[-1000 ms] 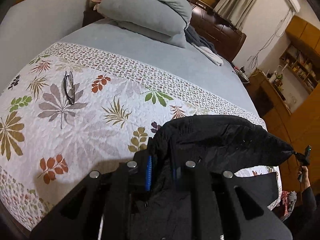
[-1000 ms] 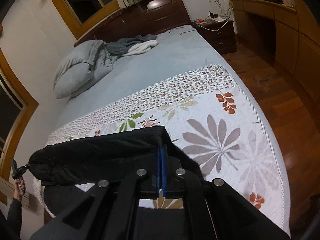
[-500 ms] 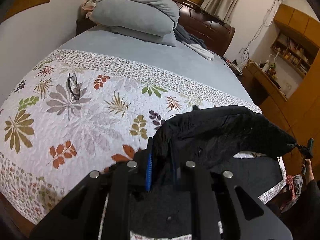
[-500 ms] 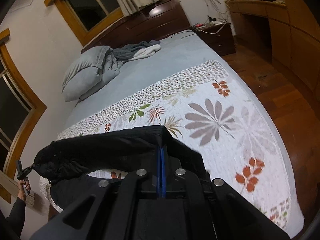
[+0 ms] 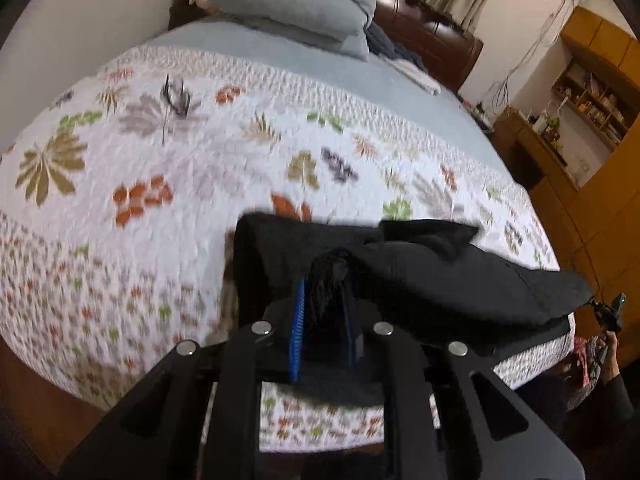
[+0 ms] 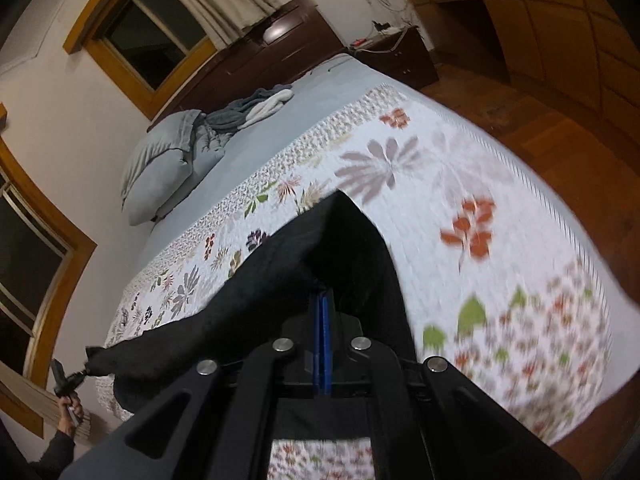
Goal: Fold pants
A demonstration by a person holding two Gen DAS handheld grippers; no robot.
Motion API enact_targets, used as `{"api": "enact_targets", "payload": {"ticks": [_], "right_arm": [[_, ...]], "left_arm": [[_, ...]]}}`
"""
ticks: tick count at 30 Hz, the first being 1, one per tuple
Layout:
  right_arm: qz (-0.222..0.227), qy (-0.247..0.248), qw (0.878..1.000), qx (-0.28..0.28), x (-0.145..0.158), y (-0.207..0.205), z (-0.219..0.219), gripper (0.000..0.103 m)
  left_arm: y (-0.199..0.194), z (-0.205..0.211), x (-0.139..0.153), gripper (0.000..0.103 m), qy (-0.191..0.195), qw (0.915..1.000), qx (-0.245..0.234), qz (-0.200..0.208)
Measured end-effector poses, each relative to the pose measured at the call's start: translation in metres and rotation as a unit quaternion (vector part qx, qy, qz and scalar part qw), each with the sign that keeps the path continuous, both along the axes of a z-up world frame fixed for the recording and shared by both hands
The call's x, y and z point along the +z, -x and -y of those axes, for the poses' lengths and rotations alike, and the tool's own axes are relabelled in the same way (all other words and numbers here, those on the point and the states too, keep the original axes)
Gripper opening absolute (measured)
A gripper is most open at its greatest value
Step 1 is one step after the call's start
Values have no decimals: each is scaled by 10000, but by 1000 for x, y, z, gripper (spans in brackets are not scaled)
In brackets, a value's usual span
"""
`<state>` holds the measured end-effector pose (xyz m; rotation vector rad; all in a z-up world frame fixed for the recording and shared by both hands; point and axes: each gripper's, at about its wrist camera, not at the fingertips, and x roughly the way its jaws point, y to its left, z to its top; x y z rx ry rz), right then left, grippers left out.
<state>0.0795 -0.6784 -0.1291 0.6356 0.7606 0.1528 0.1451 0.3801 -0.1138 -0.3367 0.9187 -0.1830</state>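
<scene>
Black pants (image 5: 452, 276) are stretched between my two grippers over the foot end of a bed with a white leaf-print quilt (image 5: 168, 184). My left gripper (image 5: 324, 288) is shut on one bunched corner of the pants. My right gripper (image 6: 322, 300) is shut on the other corner of the pants (image 6: 280, 280); its blue pads meet on the cloth. The far part of the pants lies on the quilt, and the near part hangs over the bed's edge. The right gripper also shows far right in the left wrist view (image 5: 608, 314), the left one far left in the right wrist view (image 6: 66, 380).
A pair of glasses (image 5: 174, 94) lies on the quilt at the left. Grey pillows (image 5: 296, 0) and a grey and white garment (image 6: 256, 110) lie by the dark headboard. A wooden floor (image 6: 532, 128), a nightstand (image 6: 400, 56) and shelves (image 5: 588, 100) flank the bed.
Both grippers have pulled back toward the foot of the bed and dropped lower, dragging the pants with them. The pants now lie partly on the quilt. Both views are motion-blurred.
</scene>
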Motion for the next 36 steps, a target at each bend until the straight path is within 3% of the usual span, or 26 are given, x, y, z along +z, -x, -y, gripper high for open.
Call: {"api": "enact_targets", "payload": {"ticks": [5,7,9,11,13,15,17,21,26,28,31,33,36], "right_arm": [[-241,-124,9996,-118,-39,25,-11,2],[-331,-231,9987,-323,-53,34,-7,3],[-419,-309,9975,-483,-62,42,-4,9],[-452,-443,9961,-617,-66,52,-2,18],[-442,-645,9941,-749,-71,62,0,28],[-426,-820,9920,-855,-73,71,1,35],[-314,-1198,9886,-852,-76,79,-1,35],[-199,-1737,9818,-741,-81,77,-15,46],[-532,-1940,9756,-877,-100,51,-29,46],[-584,-2064,9723,-925,-107,44,-33,47],[-615,-2139,9704,-942,-114,34,-42,52],[-650,-2159,9698,-927,-117,30,-47,52],[-660,-2148,9703,-898,-118,26,-50,52]], "left_arm": [[22,9,-38,19,-358,9985,-79,-402],[30,8,-47,26,-420,9977,-39,-522],[40,8,-55,28,-705,9954,51,-647],[49,2,-59,37,-875,9934,214,-708],[61,-9,-59,58,-906,9920,520,-705],[72,-19,-55,63,-853,9913,769,-640],[85,-28,-49,63,-659,9909,1041,-541],[107,-18,-23,88,70,9909,1342,1],[96,30,-25,89,1215,9882,928,-42],[90,49,-36,90,1731,9811,840,-224],[77,77,-63,90,2516,9628,815,-546],[69,88,-80,90,2713,9552,895,-777],[58,96,-95,90,2724,9522,1090,-853]]}}
